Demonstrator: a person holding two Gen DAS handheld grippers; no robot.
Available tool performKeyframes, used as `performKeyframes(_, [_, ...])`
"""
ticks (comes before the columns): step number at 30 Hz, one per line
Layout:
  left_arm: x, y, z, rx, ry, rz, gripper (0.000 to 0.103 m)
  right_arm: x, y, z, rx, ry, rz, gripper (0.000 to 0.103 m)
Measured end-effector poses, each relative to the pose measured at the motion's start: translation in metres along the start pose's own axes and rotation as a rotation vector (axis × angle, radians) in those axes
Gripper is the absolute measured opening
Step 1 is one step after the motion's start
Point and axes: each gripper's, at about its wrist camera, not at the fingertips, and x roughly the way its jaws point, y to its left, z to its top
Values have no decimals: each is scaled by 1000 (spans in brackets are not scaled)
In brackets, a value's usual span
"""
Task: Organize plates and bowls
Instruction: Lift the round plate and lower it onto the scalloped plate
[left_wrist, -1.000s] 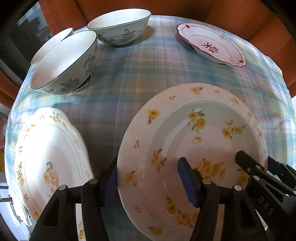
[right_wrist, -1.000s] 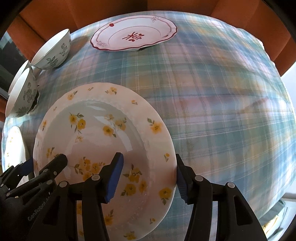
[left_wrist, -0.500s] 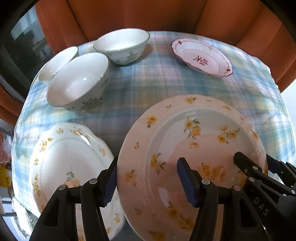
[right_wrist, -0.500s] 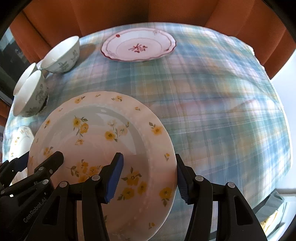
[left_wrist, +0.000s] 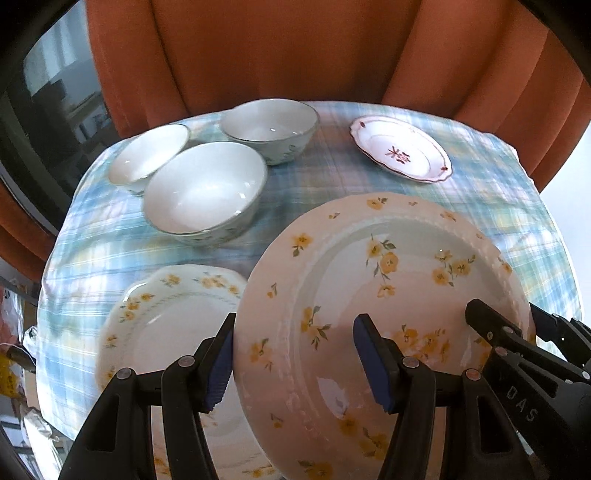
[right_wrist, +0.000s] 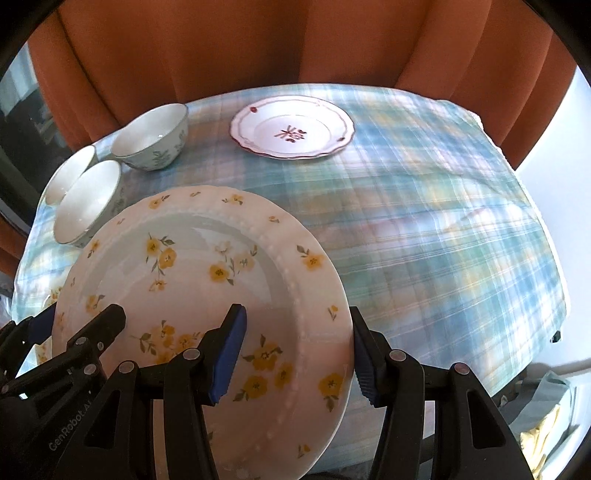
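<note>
A large cream plate with yellow flowers (left_wrist: 369, 277) (right_wrist: 192, 266) hangs tilted above the plaid tablecloth, held from both sides. My left gripper (left_wrist: 295, 363) is shut on its left rim, one blue pad under the edge and one on the inner face. My right gripper (right_wrist: 295, 354) is shut on the opposite rim the same way. Each gripper shows at the edge of the other's view: the right gripper (left_wrist: 517, 332), the left gripper (right_wrist: 74, 325). A second yellow-flowered plate (left_wrist: 166, 325) lies on the cloth below and to the left.
Three white bowls with leaf patterns (left_wrist: 203, 192) (left_wrist: 147, 158) (left_wrist: 271, 125) stand at the table's far left. A small plate with a red rim and motif (left_wrist: 400, 153) (right_wrist: 291, 127) sits at the far right. Orange curtains (left_wrist: 295, 55) hang behind the table. The cloth's right half (right_wrist: 443, 240) is bare.
Both grippers have risen and pulled back with the flowered plate held between them. The table and its dishes now look farther off, and the plate on the cloth shows more fully.
</note>
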Motion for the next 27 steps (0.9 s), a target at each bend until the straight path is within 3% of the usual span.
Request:
performKeyframes(13, [-6,62,-22,-57,3,11,62,-9,68,-20,-51,-10,5,57])
performKeyframes(27, [14,120,-44,-182,99,12,62,9,132,-29,-167,57,9,57])
